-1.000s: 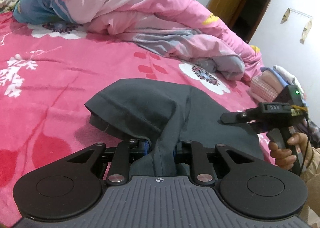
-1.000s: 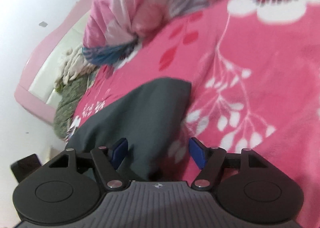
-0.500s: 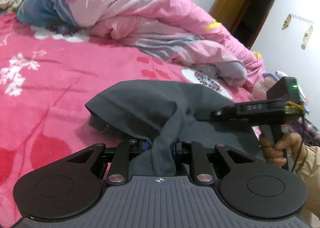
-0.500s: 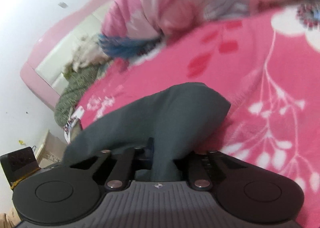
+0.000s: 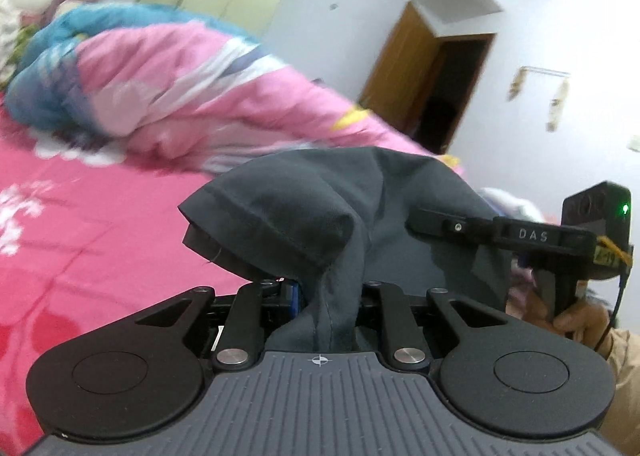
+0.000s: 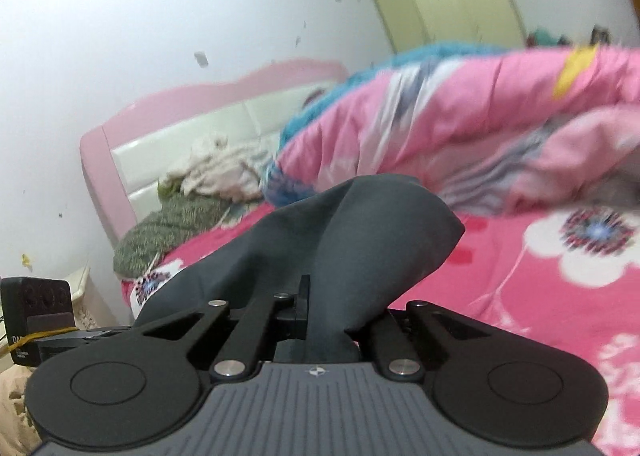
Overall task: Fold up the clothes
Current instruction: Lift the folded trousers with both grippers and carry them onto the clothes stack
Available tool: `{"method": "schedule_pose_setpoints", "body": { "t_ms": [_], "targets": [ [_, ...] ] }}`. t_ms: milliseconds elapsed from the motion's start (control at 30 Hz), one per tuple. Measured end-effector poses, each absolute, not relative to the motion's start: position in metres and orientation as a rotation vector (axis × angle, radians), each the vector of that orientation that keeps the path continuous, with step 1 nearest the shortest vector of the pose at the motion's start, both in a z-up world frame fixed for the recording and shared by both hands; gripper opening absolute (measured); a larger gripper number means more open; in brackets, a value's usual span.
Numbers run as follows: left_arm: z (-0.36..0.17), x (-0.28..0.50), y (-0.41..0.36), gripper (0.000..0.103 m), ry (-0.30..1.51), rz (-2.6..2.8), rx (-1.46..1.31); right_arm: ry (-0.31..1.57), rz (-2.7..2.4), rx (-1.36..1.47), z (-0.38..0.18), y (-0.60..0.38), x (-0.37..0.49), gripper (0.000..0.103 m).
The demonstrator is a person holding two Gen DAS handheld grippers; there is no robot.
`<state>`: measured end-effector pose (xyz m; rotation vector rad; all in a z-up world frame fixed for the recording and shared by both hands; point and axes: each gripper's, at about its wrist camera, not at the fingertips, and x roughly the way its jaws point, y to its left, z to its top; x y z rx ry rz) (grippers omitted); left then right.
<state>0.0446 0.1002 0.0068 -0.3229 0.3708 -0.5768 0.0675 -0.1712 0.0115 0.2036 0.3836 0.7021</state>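
A dark grey garment (image 5: 280, 212) hangs lifted above the pink bed, bunched between both grippers. My left gripper (image 5: 330, 292) is shut on a gathered fold of it, with a hemmed edge drooping to the left. In the right wrist view the same garment (image 6: 360, 228) rises from my right gripper (image 6: 328, 308), which is shut on another bunch of the cloth. From the left wrist view, the right gripper (image 5: 420, 216) reaches in from the right, held by a hand (image 5: 572, 316), its tip against the cloth.
A pink floral bed sheet (image 5: 80, 236) lies beneath. A crumpled pink and blue quilt (image 5: 180, 96) fills the far side. Loose clothes (image 6: 216, 172) sit by the pink headboard (image 6: 180, 128). A wooden door (image 5: 440, 88) stands behind, right.
The right gripper, open around the garment's edge a second ago, has shut on it. Both grippers have risen and tilted up, lifting the garment off the sheet.
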Motion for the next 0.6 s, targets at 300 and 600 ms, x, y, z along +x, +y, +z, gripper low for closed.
{"method": "schedule_pose_setpoints", "body": {
  "t_ms": [300,600],
  "targets": [
    [0.067,0.020,-0.008,0.016,0.265,-0.869,-0.279,0.150,0.464,0.156,0.069,-0.288,-0.044,0.004],
    [0.105,0.013,-0.198,0.016,0.251,-1.193,-0.242,0.028,0.108,0.023,0.115,-0.433,-0.135,0.004]
  ]
}}
